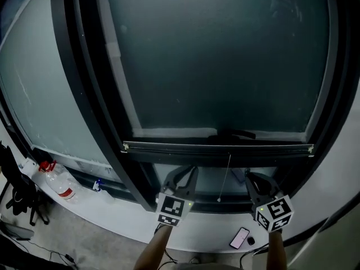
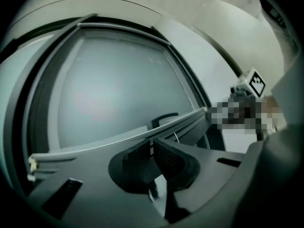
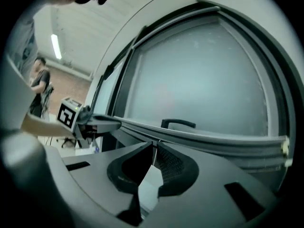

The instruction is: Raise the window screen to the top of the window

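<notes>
A white sill (image 1: 115, 206) carries a water bottle (image 1: 59, 181) and a phone (image 1: 239, 238).

window frame (image 1: 84, 77): dark, matt, looks metal. screen bar (image 1: 216, 147): pale metal, slight sheen. pane (image 1: 219, 55): dull, hazy. bottle (image 1: 59, 181) at left: clear plastic. left gripper (image 2: 151, 141) pads (image 2: 168, 159): matt grey ribbed plastic.

The left forearm (image 1: 151, 251) and right forearm (image 1: 277, 251) reach forward side by side, well apart. The left gripper (image 1: 187, 172) points straight ahead, away from the body. Its jaws are pressed together with nothing between them. The right gripper (image 1: 256, 178) is held beside it at about the same height, pointing the same way, and its jaws are likewise closed and empty.
</notes>
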`<act>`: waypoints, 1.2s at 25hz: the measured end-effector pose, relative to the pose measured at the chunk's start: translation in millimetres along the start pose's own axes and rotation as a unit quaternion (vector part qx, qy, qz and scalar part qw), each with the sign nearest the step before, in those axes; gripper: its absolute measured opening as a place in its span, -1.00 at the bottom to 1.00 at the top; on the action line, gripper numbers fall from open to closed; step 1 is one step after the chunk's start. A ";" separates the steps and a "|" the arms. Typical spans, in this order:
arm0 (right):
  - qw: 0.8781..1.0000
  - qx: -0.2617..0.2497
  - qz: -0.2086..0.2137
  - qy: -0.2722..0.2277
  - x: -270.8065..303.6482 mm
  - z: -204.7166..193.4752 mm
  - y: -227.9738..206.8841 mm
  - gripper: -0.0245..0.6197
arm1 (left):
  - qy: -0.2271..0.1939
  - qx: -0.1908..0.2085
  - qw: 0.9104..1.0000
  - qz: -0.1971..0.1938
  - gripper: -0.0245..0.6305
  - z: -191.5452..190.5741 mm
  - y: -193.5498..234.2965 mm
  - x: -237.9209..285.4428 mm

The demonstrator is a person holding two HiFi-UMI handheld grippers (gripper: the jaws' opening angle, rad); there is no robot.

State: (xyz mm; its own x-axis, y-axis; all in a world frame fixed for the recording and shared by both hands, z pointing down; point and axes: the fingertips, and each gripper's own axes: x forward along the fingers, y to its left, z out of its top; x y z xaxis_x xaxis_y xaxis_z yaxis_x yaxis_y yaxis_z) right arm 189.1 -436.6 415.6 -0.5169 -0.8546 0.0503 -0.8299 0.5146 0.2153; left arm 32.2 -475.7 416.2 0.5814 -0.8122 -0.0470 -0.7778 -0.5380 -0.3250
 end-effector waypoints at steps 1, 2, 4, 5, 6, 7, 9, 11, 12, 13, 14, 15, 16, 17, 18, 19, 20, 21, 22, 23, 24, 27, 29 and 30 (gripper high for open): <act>0.998 -0.052 0.011 0.019 6.7 2.9 -0.4 -0.88 | 0.020 0.040 0.999 -0.029 -0.91 -2.2 -5.5 8.6; 0.993 -0.110 0.019 0.044 13.3 3.2 -1.8 -0.76 | 0.040 0.082 0.994 -0.057 -0.80 -5.1 -11.3 16.5; 0.966 -0.233 0.029 0.103 27.3 -2.9 -9.3 -0.61 | 0.073 0.166 0.979 -0.088 -0.63 -9.4 -15.8 30.3; 0.947 -0.293 0.030 0.132 34.3 -7.6 -15.0 -0.60 | 0.090 0.203 0.970 -0.095 -0.56 -12.3 -13.8 36.7; 0.925 -0.346 0.030 0.158 40.6 -12.4 -22.0 -0.60 | 0.109 0.235 0.961 -0.099 -0.52 -16.6 -10.1 42.4; 0.903 -0.390 0.027 0.178 45.9 -16.9 -29.7 -0.60 | 0.130 0.264 0.950 -0.102 -0.52 -22.0 -5.5 46.9; 0.872 -0.443 0.023 0.207 53.2 -24.2 -43.9 -0.60 | 0.167 0.321 0.927 -0.099 -0.52 -33.2 5.0 51.5; 0.857 -0.460 0.027 0.230 56.1 -29.0 -54.7 -0.60 | 0.197 0.361 0.906 -0.096 -0.52 -42.0 16.1 52.2; 0.852 -0.464 0.028 0.241 56.3 -30.2 -59.4 -0.60 | 0.211 0.372 0.899 -0.096 -0.52 -44.7 21.6 51.9; 0.848 -0.467 0.027 0.250 56.0 -30.4 -63.7 -0.60 | 0.223 0.380 0.893 -0.096 -0.52 -46.4 27.2 51.1; 0.844 -0.470 0.026 0.257 55.5 -30.2 -67.5 -0.60 | 0.234 0.386 0.887 -0.095 -0.52 -47.9 32.8 50.0; 0.841 -0.473 0.023 0.263 54.8 -29.9 -71.0 -0.60 | 0.244 0.391 0.882 -0.094 -0.52 -48.9 37.7 48.8; 0.836 -0.477 0.021 0.269 54.3 -30.0 -74.8 -0.64 | 0.252 0.395 0.878 -0.095 -0.55 -49.5 41.2 47.8; 0.831 -0.483 0.019 0.277 53.8 -30.8 -78.6 -0.70 | 0.257 0.398 0.876 -0.096 -0.58 -50.4 43.9 47.4; 0.824 -0.489 0.019 0.286 53.5 -32.2 -81.8 -0.75 | 0.259 0.400 0.874 -0.095 -0.58 -51.8 46.0 47.2; 0.818 -0.494 0.021 0.295 53.4 -33.8 -83.7 -0.78 | 0.259 0.404 0.872 -0.093 -0.58 -52.9 47.2 47.1; 0.814 -0.496 0.025 0.301 53.5 -34.9 -84.3 -0.80 | 0.260 0.410 0.870 -0.090 -0.58 -53.3 47.8 46.7; 0.812 -0.495 0.029 0.306 53.9 -35.4 -84.1 -0.80 | 0.261 0.418 0.866 -0.086 -0.58 -53.2 48.7 46.0; 0.811 -0.495 0.034 0.311 54.5 -35.7 -83.8 -0.80 | 0.264 0.426 0.862 -0.080 -0.58 -52.8 50.7 44.8; 0.809 -0.495 0.037 0.315 54.8 -35.8 -83.4 -0.80 | 0.269 0.434 0.856 -0.073 -0.58 -52.4 53.7 43.0; 0.807 -0.495 0.039 0.319 54.9 -35.8 -83.2 -0.80 | 0.274 0.440 0.852 -0.067 -0.58 -52.3 57.5 40.8; 0.804 -0.496 0.042 0.326 53.6 -36.6 -83.3 -0.81 | 0.287 0.432 0.853 -0.066 -0.64 -55.1 68.9 34.2; 0.801 -0.498 0.043 0.329 53.3 -37.2 -83.1 -0.83 | 0.289 0.414 0.859 -0.082 -0.69 -58.1 71.1 32.7; 0.800 -0.500 0.044 0.330 53.3 -37.3 -82.9 -0.83 | 0.290 0.410 0.860 -0.089 -0.73 -58.9 70.6 32.6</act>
State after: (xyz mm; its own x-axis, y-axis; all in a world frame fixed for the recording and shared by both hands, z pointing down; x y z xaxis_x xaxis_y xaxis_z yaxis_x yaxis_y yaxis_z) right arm 238.2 -527.3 436.8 -0.0667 -0.8383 0.5412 -0.0437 0.5443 0.8377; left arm -17.9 -553.4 447.3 0.2717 -0.8376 0.4739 -0.1217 -0.5184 -0.8464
